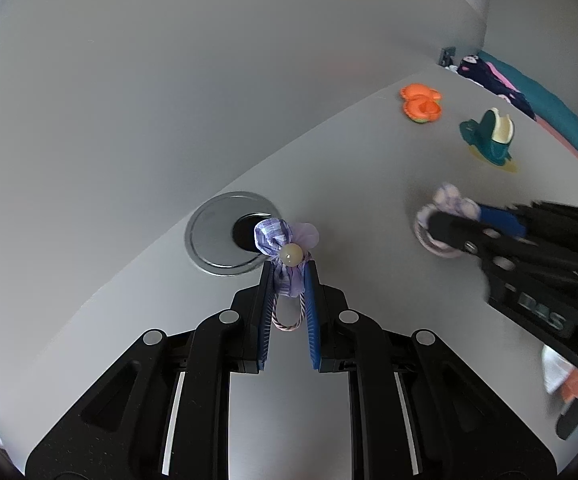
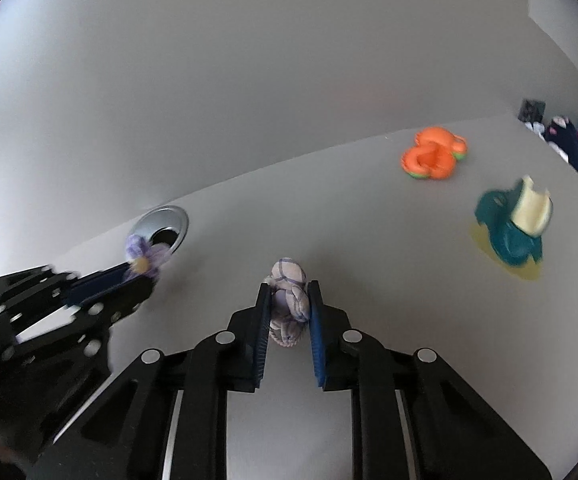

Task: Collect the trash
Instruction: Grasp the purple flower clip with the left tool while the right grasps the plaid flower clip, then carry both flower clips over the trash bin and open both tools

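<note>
A pale grey counter (image 1: 369,168) fills the lower part of both views, and it meets a plain grey wall (image 1: 169,60) behind it. At the far right edge lies a strip of teal and pink bedding (image 1: 545,108) with a dark patterned cloth (image 1: 489,76) on it.

The left claw (image 1: 288,280) is clenched on a purple flower hair tie (image 1: 285,244): its blue pads (image 1: 267,308) press on the fabric from both sides, the beige bead at the flower's centre stands just past the tips, and the twisted elastic loop hangs down between the fingers. The flower is held in front of a round metal grommet (image 1: 213,236) set in the counter, and its petals cover part of the grommet's dark opening.

The right claw (image 2: 289,300) is closed on a pale checked fabric hair tie (image 2: 289,304), which bulges between its blue pads (image 2: 264,328), with the knot poking out past the tips. In the left wrist view this claw reaches in from the right, blurred, with the tie's loop around the counter side of its tip; whether the tie still touches the counter I cannot tell.

Further back on the counter, well apart from both claws, stands a teal and cream toy (image 2: 517,220) on a yellowish base. Beyond it, nearer the wall, lies an orange plastic toy (image 2: 433,154) with a touch of green under it.

Low at the right edge of the left wrist view, something white and orange (image 1: 565,380) shows under the right claw's body, too blurred to identify.
</note>
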A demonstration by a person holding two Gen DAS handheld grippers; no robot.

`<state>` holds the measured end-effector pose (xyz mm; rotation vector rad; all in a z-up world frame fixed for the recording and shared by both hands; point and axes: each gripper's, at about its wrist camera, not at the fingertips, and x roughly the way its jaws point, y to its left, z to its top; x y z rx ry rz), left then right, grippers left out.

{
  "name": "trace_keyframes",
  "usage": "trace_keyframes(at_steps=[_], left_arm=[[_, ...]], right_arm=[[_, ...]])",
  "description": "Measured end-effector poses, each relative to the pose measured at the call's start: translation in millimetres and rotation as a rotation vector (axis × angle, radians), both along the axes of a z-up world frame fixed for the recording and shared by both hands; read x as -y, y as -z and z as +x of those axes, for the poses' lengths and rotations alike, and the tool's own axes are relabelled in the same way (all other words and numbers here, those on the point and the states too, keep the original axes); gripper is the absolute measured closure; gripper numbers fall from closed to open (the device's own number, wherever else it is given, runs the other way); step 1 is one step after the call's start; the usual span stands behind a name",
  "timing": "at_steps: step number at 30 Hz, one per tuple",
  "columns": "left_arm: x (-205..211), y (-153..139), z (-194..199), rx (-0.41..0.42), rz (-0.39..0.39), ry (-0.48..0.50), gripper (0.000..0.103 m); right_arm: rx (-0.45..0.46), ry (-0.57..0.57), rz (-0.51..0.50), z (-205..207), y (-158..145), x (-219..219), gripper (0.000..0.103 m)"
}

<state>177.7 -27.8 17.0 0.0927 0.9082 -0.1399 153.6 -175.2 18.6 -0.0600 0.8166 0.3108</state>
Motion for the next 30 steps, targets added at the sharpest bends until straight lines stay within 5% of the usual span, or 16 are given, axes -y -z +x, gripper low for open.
trace_keyframes(at_steps=[17,30], left_arm=[[91,-27,-79,0.046,-0.007,0.163,0.088],[227,-38,-143,0.07,-0.001,0.389,0.088]], right_arm=[[0.044,0.111,0.12,-140,-22,139,0.083],[0.106,0.249,0.165,-210,-26,246,0.083]])
